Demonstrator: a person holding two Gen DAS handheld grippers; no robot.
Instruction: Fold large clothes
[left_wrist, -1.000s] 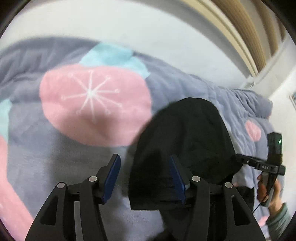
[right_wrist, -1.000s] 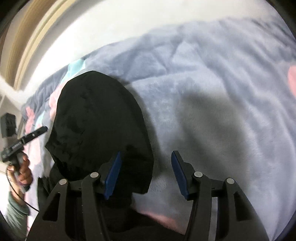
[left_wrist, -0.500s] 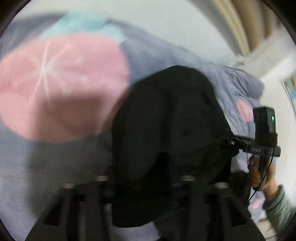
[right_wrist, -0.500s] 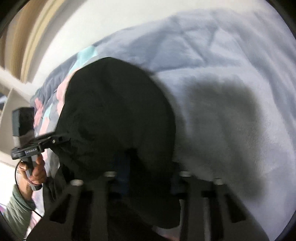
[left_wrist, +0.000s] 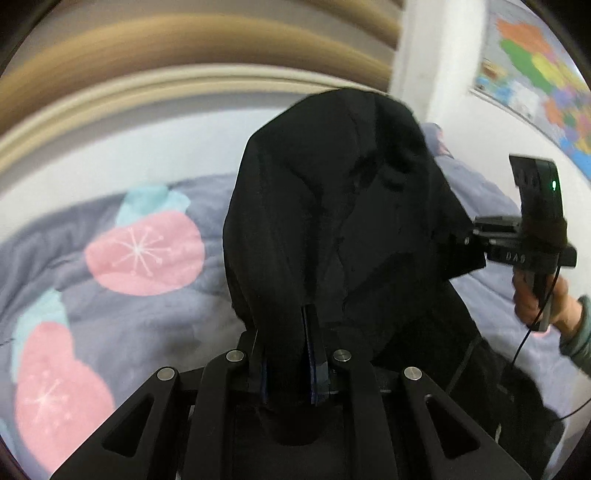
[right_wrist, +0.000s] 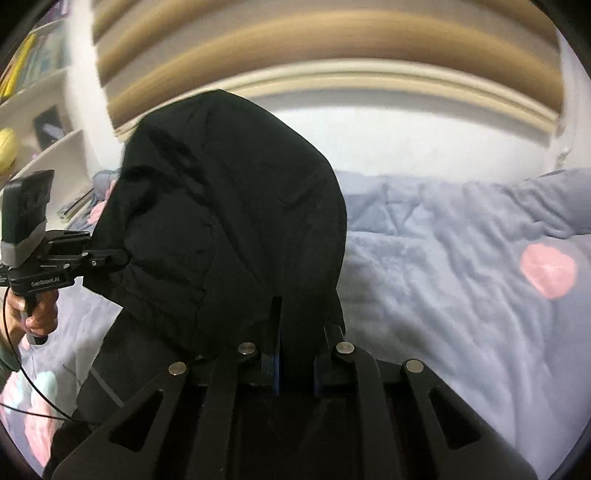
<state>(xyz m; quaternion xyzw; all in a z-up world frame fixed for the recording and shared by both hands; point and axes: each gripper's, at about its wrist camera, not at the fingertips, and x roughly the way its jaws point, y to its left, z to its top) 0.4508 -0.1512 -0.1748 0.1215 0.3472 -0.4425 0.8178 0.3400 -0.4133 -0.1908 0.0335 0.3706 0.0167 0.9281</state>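
A large black garment (left_wrist: 340, 221) hangs lifted above the bed, held by both grippers. My left gripper (left_wrist: 286, 354) is shut on one part of its edge, the fabric bunched between the blue pads. My right gripper (right_wrist: 295, 354) is shut on another part of the black garment (right_wrist: 229, 221). Each gripper shows in the other's view: the right one (left_wrist: 480, 240) at the right, the left one (right_wrist: 107, 258) at the left, both clamped on the cloth. The garment's lower part trails down toward the bed.
A grey-blue blanket (left_wrist: 110, 317) with pink and teal shapes covers the bed and shows in the right wrist view (right_wrist: 461, 288) too. A white wall with beige slats (right_wrist: 332, 55) rises behind. Shelves (right_wrist: 44, 110) stand at the left, a colourful map (left_wrist: 535, 74) at the right.
Both grippers were open over the garment on the bed, then shut on its edge and lifted it. The views have tilted up toward the wall.
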